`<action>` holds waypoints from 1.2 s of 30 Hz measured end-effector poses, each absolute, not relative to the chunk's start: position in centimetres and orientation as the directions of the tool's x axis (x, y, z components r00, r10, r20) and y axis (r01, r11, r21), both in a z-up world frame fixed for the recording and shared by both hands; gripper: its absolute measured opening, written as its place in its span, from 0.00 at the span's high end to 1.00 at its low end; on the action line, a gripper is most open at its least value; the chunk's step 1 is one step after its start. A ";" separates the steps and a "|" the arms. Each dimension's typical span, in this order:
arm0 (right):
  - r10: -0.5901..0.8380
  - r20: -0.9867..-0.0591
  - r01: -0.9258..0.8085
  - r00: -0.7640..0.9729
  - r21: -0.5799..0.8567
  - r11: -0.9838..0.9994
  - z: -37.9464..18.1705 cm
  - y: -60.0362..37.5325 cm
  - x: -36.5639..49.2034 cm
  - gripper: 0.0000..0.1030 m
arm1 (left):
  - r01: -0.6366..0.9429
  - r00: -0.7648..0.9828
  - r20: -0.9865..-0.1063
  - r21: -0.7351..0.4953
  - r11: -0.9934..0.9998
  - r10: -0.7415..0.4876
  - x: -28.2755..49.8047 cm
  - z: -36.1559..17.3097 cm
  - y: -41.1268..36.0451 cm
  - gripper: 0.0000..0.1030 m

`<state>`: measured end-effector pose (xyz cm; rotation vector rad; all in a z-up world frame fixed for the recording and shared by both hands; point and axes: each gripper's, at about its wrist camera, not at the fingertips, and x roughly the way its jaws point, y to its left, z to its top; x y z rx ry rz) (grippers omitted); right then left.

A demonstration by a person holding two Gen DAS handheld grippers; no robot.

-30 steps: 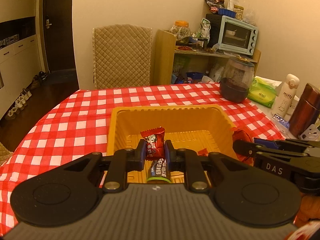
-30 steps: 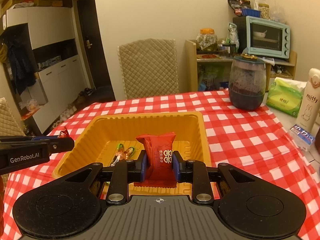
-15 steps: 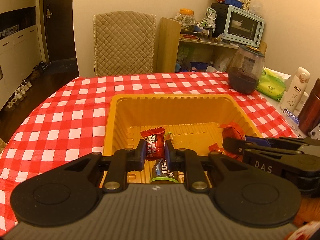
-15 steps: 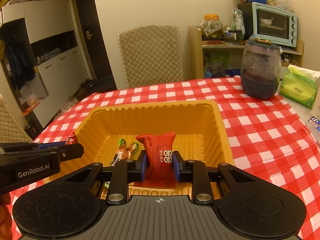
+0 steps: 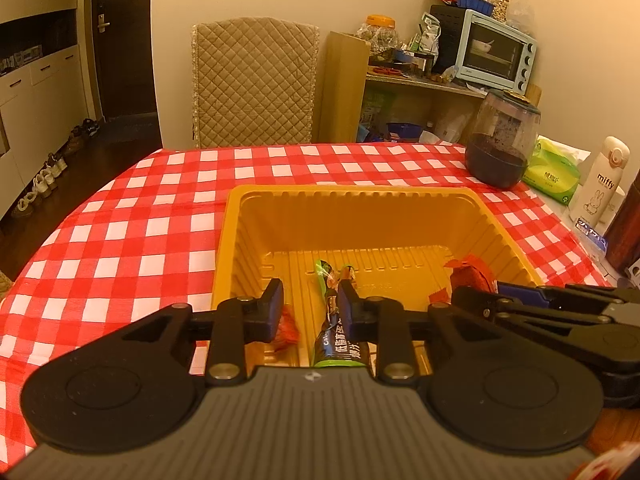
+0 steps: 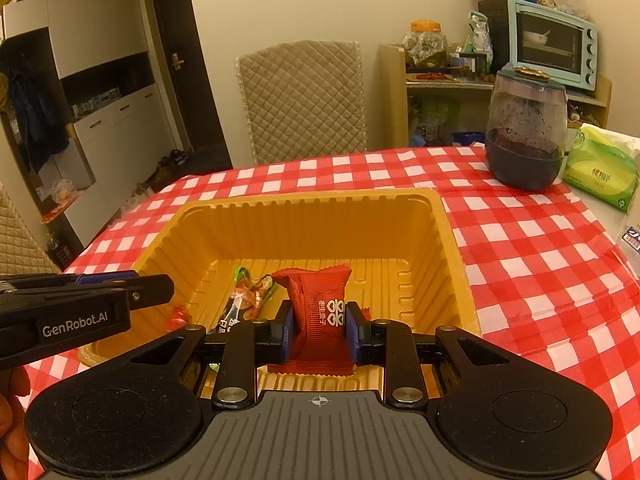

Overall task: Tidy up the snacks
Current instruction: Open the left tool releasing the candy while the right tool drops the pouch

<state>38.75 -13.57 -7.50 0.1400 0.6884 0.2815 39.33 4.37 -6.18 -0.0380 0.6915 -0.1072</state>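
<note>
An orange plastic tray (image 5: 352, 196) (image 6: 304, 200) sits on the red checked tablecloth. My left gripper (image 5: 311, 300) is open above the tray's near left part. A small red candy (image 5: 286, 330) lies in the tray below its left finger, beside a dark green-ended snack bar (image 5: 338, 340) and small wrapped sweets (image 5: 326, 274). My right gripper (image 6: 318, 326) is shut on a red snack packet (image 6: 320, 308) and holds it over the tray's near edge. The snack bar and sweets (image 6: 246, 300) lie in the tray to its left.
A dark glass jar (image 5: 502, 144) (image 6: 526, 128) stands behind the tray at the right, with a green tissue pack (image 5: 554, 170), a white miffy bottle (image 5: 600, 182) and a brown flask (image 5: 626, 224). A quilted chair (image 5: 254, 84) stands behind the table.
My left gripper has opened and let go of the small red candy, which has dropped into the tray. Both grippers have moved forward and lower over the tray. The right one still holds its packet.
</note>
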 end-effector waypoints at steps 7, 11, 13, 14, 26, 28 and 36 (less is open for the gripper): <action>0.310 -0.602 -0.218 0.736 0.223 0.950 -7.4 -13.4 38.6 0.74 | 0.083 0.767 -0.633 -0.061 0.995 -0.103 39.1 -6.1 4.6 0.75; 0.310 -0.601 -0.217 0.737 0.224 0.950 -7.5 -13.4 38.7 0.74 | 0.082 0.765 -0.636 -0.061 0.995 -0.102 39.0 -6.2 4.6 0.75; 0.312 -0.601 -0.218 0.736 0.225 0.950 -7.5 -13.4 38.7 0.74 | 0.083 0.765 -0.636 -0.059 0.995 -0.102 39.0 -6.2 4.6 0.75; 0.318 -0.597 -0.222 0.737 0.231 0.947 -7.5 -13.4 38.7 0.73 | 0.084 0.765 -0.636 -0.059 0.995 -0.102 39.0 -6.2 4.6 0.75; 0.319 -0.571 -0.221 0.756 0.235 0.946 -7.2 -13.7 38.4 0.46 | 0.079 0.770 -0.632 -0.050 0.996 -0.092 38.8 -6.1 4.8 0.75; 0.316 -0.567 -0.220 0.761 0.232 0.947 -7.1 -13.7 38.4 0.46 | 0.079 0.772 -0.629 -0.046 0.996 -0.091 38.7 -6.0 4.8 0.75; 0.304 -0.546 -0.205 0.781 0.236 0.950 -6.6 -14.5 37.6 0.46 | 0.078 0.781 -0.620 -0.024 0.997 -0.077 37.3 -5.4 5.1 0.75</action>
